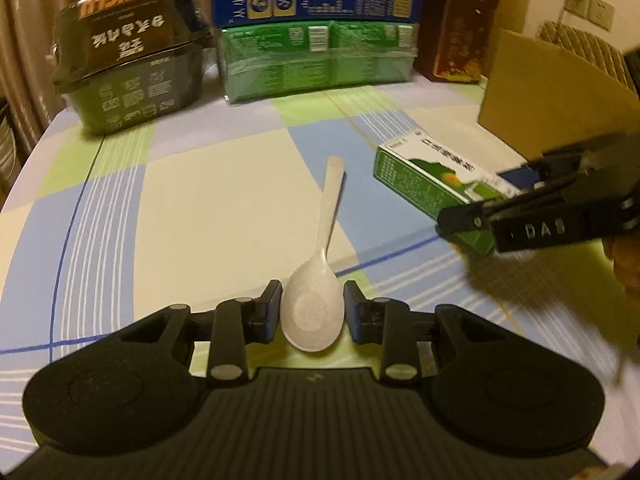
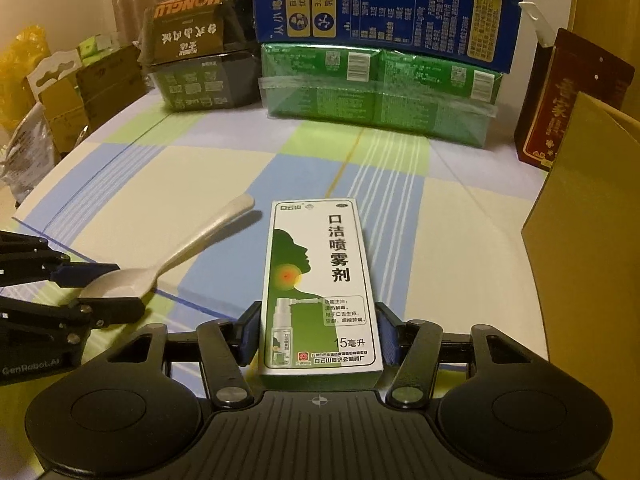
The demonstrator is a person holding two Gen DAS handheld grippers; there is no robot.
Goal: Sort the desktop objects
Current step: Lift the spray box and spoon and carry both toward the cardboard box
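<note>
The tablecloth (image 2: 224, 176) is a plaid of cream, pale blue, light green and lilac blocks, crossed by thin white stripes and a dark blue line. On it, the spoon (image 1: 316, 312) is speckled off-white, and the throat spray box (image 2: 320, 280) is white and green with a green head silhouette, an orange-red spot and black characters. Behind stand a black instant meal box (image 1: 132, 60) with orange lettering, a green wrapped pack (image 2: 380, 92), a blue carton (image 2: 384, 16) with yellow panels, and a dark red box (image 2: 560, 104) with gold characters.
</note>
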